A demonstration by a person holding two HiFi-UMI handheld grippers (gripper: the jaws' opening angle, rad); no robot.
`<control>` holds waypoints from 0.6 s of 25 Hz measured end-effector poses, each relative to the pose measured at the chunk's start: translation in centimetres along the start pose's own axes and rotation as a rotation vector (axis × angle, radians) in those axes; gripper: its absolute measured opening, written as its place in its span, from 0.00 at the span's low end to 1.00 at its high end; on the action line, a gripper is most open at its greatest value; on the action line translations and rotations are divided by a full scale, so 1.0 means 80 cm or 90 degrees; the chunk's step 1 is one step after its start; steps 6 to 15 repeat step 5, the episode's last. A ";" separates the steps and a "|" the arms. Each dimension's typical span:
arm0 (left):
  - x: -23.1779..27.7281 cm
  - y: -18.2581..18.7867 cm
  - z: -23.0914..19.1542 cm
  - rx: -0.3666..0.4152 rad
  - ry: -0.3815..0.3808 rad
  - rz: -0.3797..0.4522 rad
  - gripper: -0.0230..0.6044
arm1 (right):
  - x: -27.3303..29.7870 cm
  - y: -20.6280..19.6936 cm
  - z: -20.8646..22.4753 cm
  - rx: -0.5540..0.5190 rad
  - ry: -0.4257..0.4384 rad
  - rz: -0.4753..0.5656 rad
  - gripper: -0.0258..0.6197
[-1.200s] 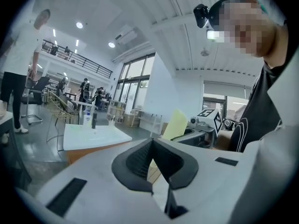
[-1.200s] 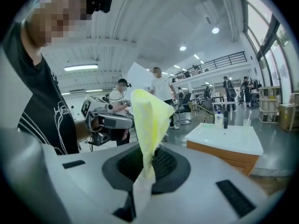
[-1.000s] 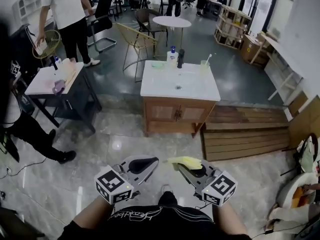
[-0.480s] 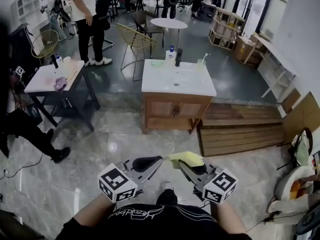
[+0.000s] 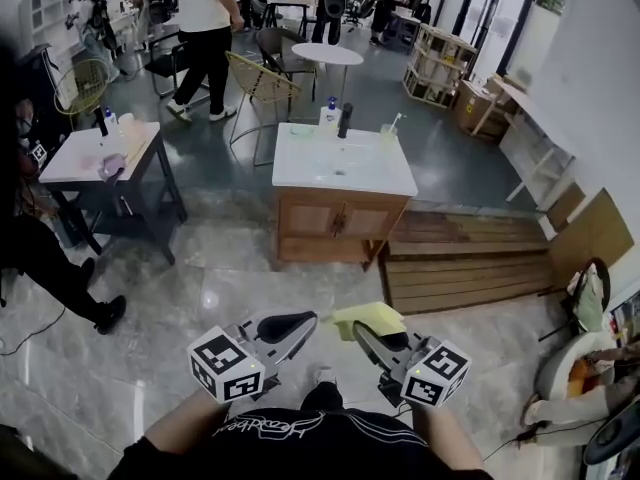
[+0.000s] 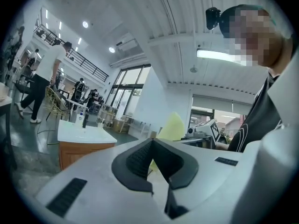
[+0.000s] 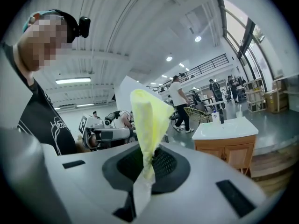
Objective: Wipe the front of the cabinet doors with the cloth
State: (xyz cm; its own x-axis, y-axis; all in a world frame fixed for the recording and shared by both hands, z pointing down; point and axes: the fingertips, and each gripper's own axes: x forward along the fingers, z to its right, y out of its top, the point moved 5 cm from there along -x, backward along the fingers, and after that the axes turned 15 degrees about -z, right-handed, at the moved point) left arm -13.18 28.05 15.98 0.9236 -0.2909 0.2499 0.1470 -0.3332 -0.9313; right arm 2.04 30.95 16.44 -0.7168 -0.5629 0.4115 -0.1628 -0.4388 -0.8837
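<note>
Right gripper point(image 5: 362, 331) clamped on our yellow cloth point(image 5: 371, 318), left gripper point(image 5: 303, 322) closed empty, both well short of the cabinet point(image 5: 336, 253), doors point(image 5: 318, 223) barely discernible.

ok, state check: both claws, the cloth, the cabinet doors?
left claw: shut, nothing in it.
right claw: shut on the cloth.
cloth: pinched, loose end sticking up past the claw.
cabinet doors: both closed, well away from both claws.
</note>
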 end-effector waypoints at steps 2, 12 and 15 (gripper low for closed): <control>-0.003 0.001 0.002 -0.003 0.007 0.005 0.05 | -0.002 -0.002 -0.003 0.004 0.002 0.006 0.10; -0.008 -0.001 0.007 -0.014 0.006 0.010 0.05 | -0.006 -0.006 -0.009 0.007 0.002 0.008 0.10; -0.008 -0.001 0.007 -0.014 0.006 0.010 0.05 | -0.006 -0.006 -0.009 0.007 0.002 0.008 0.10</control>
